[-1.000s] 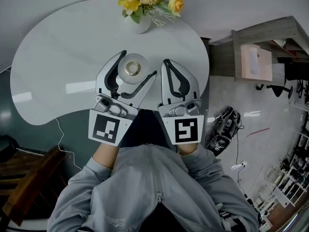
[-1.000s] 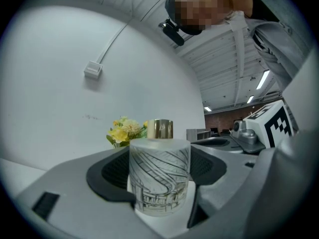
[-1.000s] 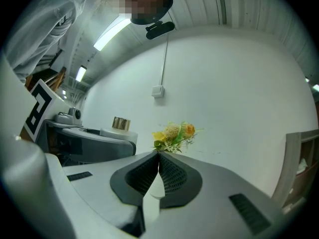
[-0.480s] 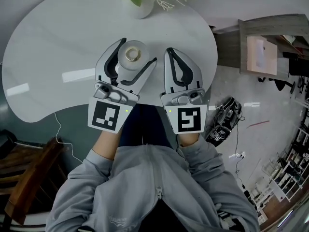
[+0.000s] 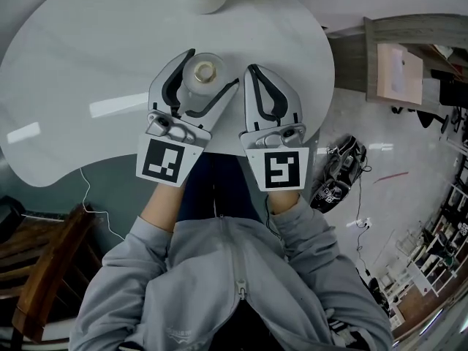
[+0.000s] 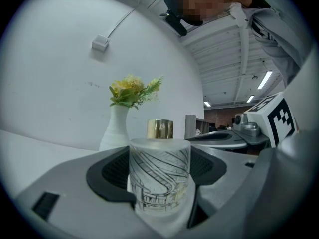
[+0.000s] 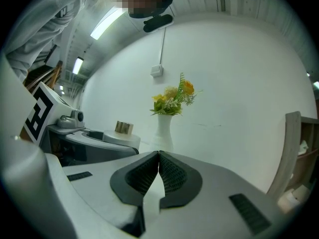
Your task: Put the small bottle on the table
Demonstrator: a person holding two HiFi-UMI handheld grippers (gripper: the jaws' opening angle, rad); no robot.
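While we hold both tongs out over it, the white, glossy surface [image 5: 88,64] spreads beneath and ahead of them, its edge rounded in a bean-like curve. Behind the tongs, our grey sweatshirt [image 5: 234,284] looks soft and matte, with a zip down the middle.

Our left tongs [image 5: 213,67] are pale grey moulded plastic with black ribbed pads. Their jaws are clamped on the small bottle [image 5: 202,77], one pad on each side of it. Just to their right, and apart from them, our right tongs [image 5: 253,70] are made the same way. Their jaws are pressed together at the tips with nothing between them, and in the right gripper view the ribbed pads [image 7: 172,176] meet along a thin seam.

Well ahead of the left tongs stands a smooth white vase [image 6: 115,128], narrow at the neck and flaring towards the base. It holds a bunch of yellow flowers [image 6: 130,91] with green leaves.

The small bottle stands upright between the left jaws. It is a squat cylinder of frosted glass with fine dark line drawings across its wall. We cannot tell whether its base touches the surface, because the body of the tongs hides it. On its flat shoulder sits a short, shiny gold cap [image 6: 160,129], cylindrical and much narrower than the body.
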